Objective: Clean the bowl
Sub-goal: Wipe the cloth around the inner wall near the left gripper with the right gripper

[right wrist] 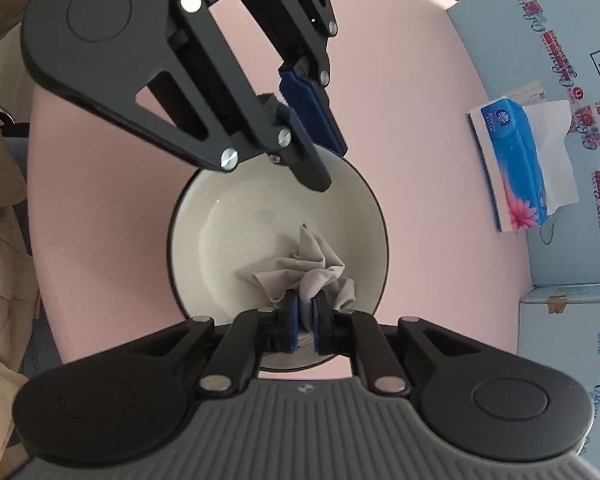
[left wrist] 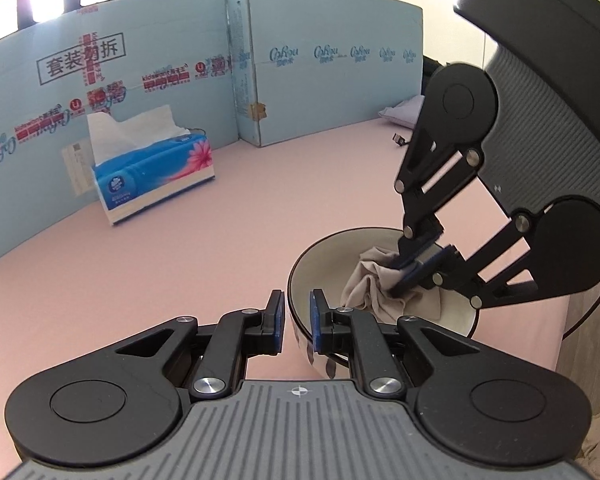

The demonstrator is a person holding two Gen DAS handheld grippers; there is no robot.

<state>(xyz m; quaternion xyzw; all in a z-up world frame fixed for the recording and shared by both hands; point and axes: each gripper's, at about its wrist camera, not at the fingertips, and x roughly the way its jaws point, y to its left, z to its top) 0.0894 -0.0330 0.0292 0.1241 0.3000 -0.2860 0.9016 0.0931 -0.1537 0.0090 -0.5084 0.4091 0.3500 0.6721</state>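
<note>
Left gripper (left wrist: 296,322) pinches the bowl (left wrist: 456,322) rim; inside, just ahead, the right gripper (right wrist: 306,322) clamps a beige cloth (right wrist: 316,266). Beyond stand a blue tissue box (left wrist: 156,174) and "kidswant"-taped cartons (left wrist: 332,64).

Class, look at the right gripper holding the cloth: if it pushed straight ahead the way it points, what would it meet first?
The right gripper, shut on the cloth, points into the bowl. It would probably press the cloth against the bowl's pale inside first, though depth is unclear.
</note>
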